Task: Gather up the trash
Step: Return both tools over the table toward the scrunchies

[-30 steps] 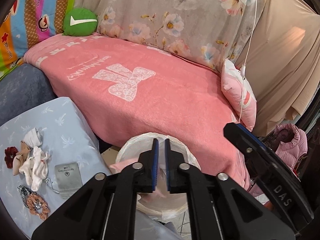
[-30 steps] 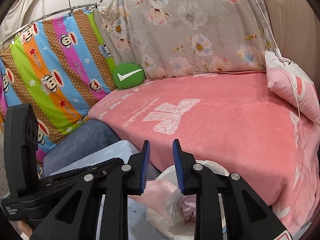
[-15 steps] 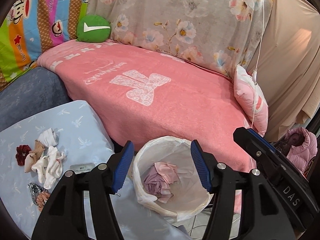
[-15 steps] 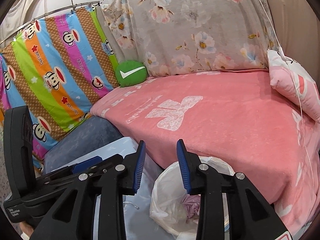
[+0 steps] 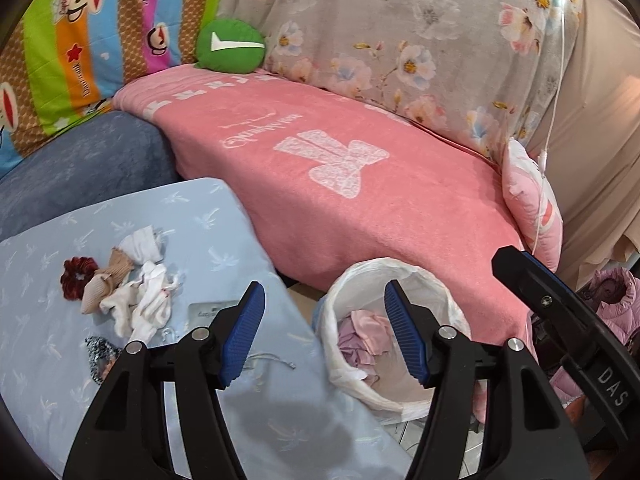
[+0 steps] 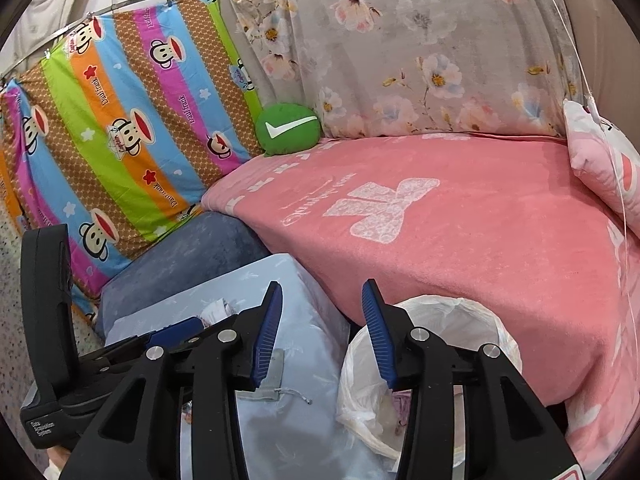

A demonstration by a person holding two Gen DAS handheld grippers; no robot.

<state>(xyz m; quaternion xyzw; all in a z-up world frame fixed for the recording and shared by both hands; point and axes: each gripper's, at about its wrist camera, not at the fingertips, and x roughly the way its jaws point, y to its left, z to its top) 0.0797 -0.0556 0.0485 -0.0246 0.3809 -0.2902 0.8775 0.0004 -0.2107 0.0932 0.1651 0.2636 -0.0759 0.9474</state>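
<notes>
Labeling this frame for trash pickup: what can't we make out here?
- Bin bottom: left wrist view, pink crumpled trash and the liner cover it.
- Grey tag print: too small; left gripper overlaps it.
- Table pile: right wrist view, the left gripper's body hides it.
- Both grippers' jaws open, empty.

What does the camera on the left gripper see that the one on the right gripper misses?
Only the left wrist view shows the heap of white and beige crumpled scraps and the dark red scrunchie on the light blue tablecloth, plus a pink padded jacket. Only the right wrist view shows the metal hanging rail above the striped monkey sheet. Both show the white-lined trash bin, pink blanket and green round cushion.
</notes>
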